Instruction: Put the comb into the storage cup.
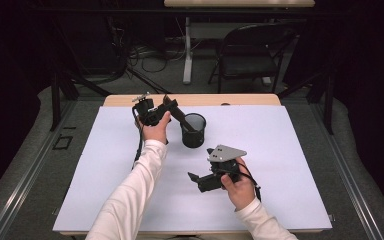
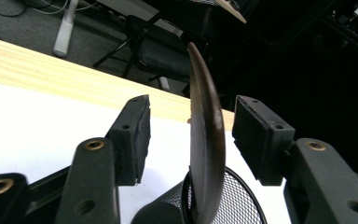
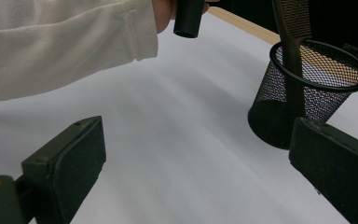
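A black mesh cup stands on the white sheet near the table's far middle. A dark comb leans in the cup, its upper end tilted toward my left gripper. That gripper is open, with the comb standing between its jaws and a gap on each side of it. My right gripper hovers low in front of the cup, jaws wide open with nothing between them.
The wooden table edge runs behind the sheet. A folding chair and a desk leg stand on the floor beyond. In the right gripper view, a white sleeve crosses the upper left.
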The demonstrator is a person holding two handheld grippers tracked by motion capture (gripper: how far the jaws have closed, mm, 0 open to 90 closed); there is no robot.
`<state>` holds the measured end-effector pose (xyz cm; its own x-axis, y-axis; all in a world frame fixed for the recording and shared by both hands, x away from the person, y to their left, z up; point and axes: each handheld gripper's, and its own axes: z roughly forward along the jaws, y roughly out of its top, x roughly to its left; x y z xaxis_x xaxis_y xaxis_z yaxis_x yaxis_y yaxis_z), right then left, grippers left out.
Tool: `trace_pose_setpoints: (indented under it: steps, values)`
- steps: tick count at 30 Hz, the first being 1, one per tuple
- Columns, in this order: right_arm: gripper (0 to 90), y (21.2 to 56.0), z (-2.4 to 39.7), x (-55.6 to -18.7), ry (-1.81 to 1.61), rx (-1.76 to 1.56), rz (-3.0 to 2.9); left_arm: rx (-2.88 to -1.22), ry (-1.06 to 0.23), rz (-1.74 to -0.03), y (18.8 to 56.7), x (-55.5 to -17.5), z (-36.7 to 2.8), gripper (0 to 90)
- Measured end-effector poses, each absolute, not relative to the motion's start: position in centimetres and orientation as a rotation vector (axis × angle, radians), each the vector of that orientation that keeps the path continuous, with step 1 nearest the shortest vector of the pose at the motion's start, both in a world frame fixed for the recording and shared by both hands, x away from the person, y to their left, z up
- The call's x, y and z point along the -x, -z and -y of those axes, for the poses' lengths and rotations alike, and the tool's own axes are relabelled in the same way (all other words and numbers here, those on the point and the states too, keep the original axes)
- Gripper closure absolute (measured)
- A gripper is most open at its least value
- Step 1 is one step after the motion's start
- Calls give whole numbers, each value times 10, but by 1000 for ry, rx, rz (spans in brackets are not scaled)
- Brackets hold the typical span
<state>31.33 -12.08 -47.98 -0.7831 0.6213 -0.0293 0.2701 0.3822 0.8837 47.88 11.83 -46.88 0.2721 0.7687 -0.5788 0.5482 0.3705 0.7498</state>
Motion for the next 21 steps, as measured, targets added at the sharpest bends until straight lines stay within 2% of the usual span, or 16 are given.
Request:
trace_pose_setpoints:
  steps: [13,21]
  values:
    - [37,480,121,-314,-1357,-777,-2290,-1258,-247,-1373,460,-475,-126,386]
    - [43,481,121,-314,-1352,-779,-2290,-1249,-274,-1369,454,-472,-133,383]
